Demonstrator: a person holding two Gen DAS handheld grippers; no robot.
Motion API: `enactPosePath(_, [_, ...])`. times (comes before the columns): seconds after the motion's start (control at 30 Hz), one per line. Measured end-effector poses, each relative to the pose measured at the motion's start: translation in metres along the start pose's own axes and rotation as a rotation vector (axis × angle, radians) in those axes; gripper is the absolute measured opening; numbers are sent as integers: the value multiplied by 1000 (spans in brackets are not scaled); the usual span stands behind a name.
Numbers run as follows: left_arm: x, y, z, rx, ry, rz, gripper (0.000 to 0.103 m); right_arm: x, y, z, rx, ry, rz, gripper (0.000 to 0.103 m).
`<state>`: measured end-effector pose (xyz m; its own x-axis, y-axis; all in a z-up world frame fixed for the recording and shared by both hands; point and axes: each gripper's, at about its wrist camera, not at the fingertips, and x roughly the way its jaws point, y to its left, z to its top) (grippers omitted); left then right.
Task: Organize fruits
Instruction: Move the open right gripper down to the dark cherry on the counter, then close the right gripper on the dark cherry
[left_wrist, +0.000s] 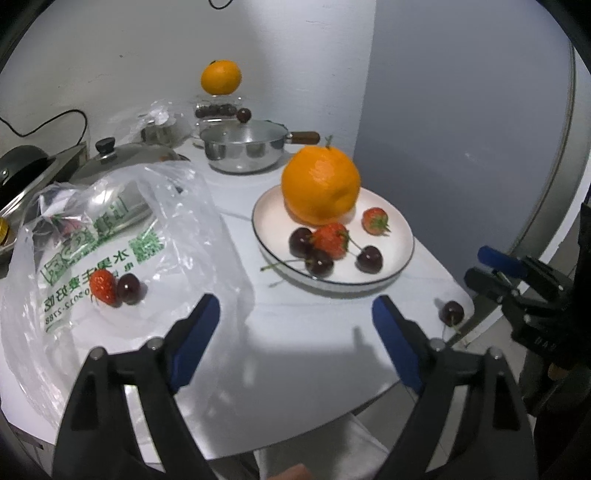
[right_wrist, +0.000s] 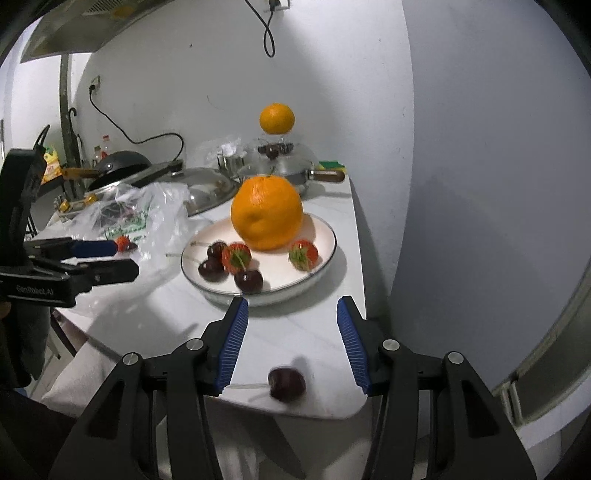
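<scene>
Loose cherry: lies on the surface near its front edge, low between the parted, empty fingers of the right gripper, stem pointing left; judged the nearer hand. Left gripper: fingers held wide, empty, cherry off to its right. Plate, beyond, holds orange, strawberries, cherries.

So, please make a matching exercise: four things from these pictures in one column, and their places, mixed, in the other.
Things:
1. large round orange
2. loose dark cherry
3. steel saucepan with wooden handle
4. red strawberry beside a dark cherry

Places:
A. on the clear plastic bag
B. on the white plate
C. behind the plate, near the wall
D. bare tabletop near the front edge

Pairs: 1-B, 2-D, 3-C, 4-A
</scene>
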<state>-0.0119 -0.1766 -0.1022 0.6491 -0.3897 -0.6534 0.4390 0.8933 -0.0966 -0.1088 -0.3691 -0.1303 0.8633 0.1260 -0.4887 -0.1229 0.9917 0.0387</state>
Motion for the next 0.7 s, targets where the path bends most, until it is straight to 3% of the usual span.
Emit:
enactPosePath(0.33, [-1,-7,-17,13,27,-5,86,4,-9,-27,64,50,-2,53])
enactPosePath(0.7, [-3,-5,-20,5,32,-1,86,18,-8,-36,114,83,72,52])
